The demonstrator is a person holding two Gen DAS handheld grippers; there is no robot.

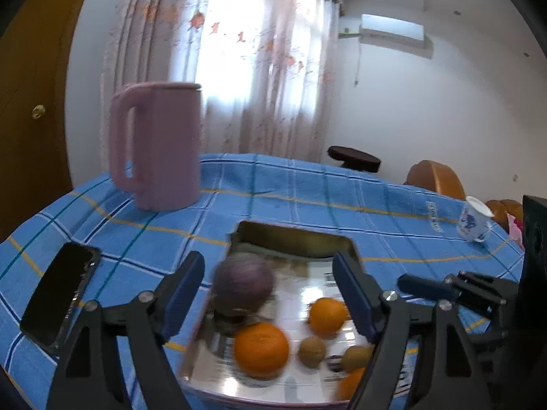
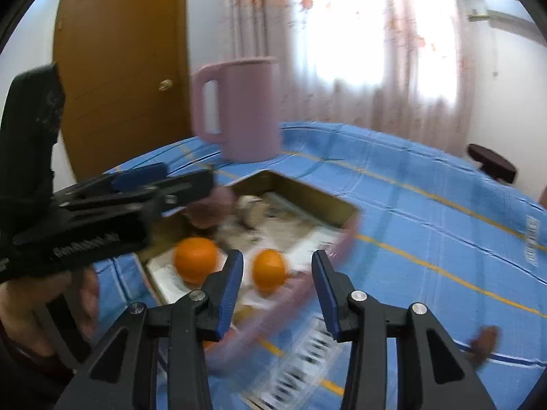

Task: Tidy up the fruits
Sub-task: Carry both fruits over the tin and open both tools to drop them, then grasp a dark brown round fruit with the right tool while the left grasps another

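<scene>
A shiny rectangular tray (image 1: pixel 307 239) on the blue checked tablecloth holds a purple round fruit (image 1: pixel 243 286), two oranges (image 1: pixel 261 347) (image 1: pixel 327 316), two small brown fruits (image 1: pixel 311 352) (image 1: pixel 355 358) and part of a third orange at the lower right. My left gripper (image 1: pixel 270 294) is open above the tray, with nothing between its fingers. My right gripper (image 2: pixel 277 283) is open over the tray's near edge (image 2: pixel 328 249), just in front of an orange (image 2: pixel 269 271). A second orange (image 2: pixel 196 259) lies to its left. The left gripper (image 2: pixel 143 184) shows at the left of the right wrist view.
A pink kettle (image 1: pixel 155 147) stands at the back left of the table. A black phone (image 1: pixel 59 294) lies at the left. A white and blue mug (image 1: pixel 475 218) stands at the right edge. A brown object (image 2: pixel 483 340) lies on the cloth at the right.
</scene>
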